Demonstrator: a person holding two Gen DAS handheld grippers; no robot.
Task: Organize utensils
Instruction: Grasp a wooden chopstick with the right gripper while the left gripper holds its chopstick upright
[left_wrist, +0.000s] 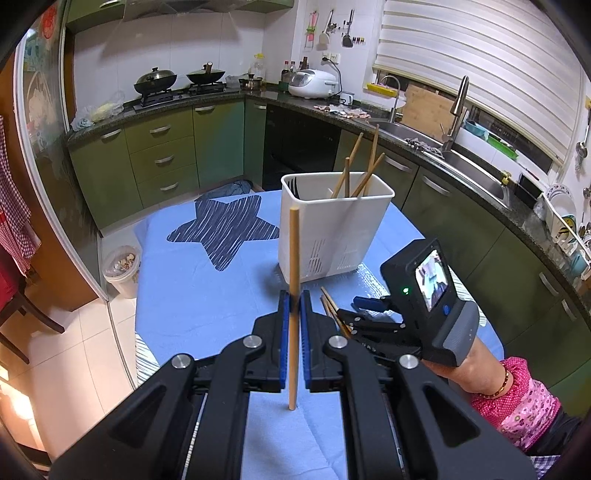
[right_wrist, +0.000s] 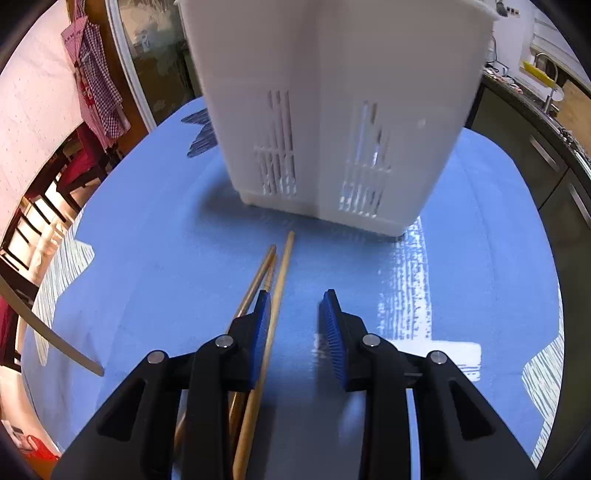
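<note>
My left gripper (left_wrist: 294, 301) is shut on a wooden chopstick (left_wrist: 293, 258) and holds it upright above the blue tablecloth (left_wrist: 207, 295), just in front of the white utensil holder (left_wrist: 332, 229). Several chopsticks (left_wrist: 364, 173) stand in the holder's right compartment. My right gripper (right_wrist: 295, 306) is open, low over the cloth, with one loose chopstick (right_wrist: 275, 306) between its fingers beside the left pad (right_wrist: 261, 325). Two more chopsticks (right_wrist: 258, 277) lie just left of it. The holder (right_wrist: 332, 110) stands close ahead. The right gripper also shows in the left wrist view (left_wrist: 360, 308).
The table's left edge (left_wrist: 138, 295) drops to a tiled floor with a small bin (left_wrist: 122, 266). Green cabinets, a hob with pots (left_wrist: 177, 79) and a sink (left_wrist: 469, 170) line the room behind. A chair (right_wrist: 40, 221) stands beyond the table.
</note>
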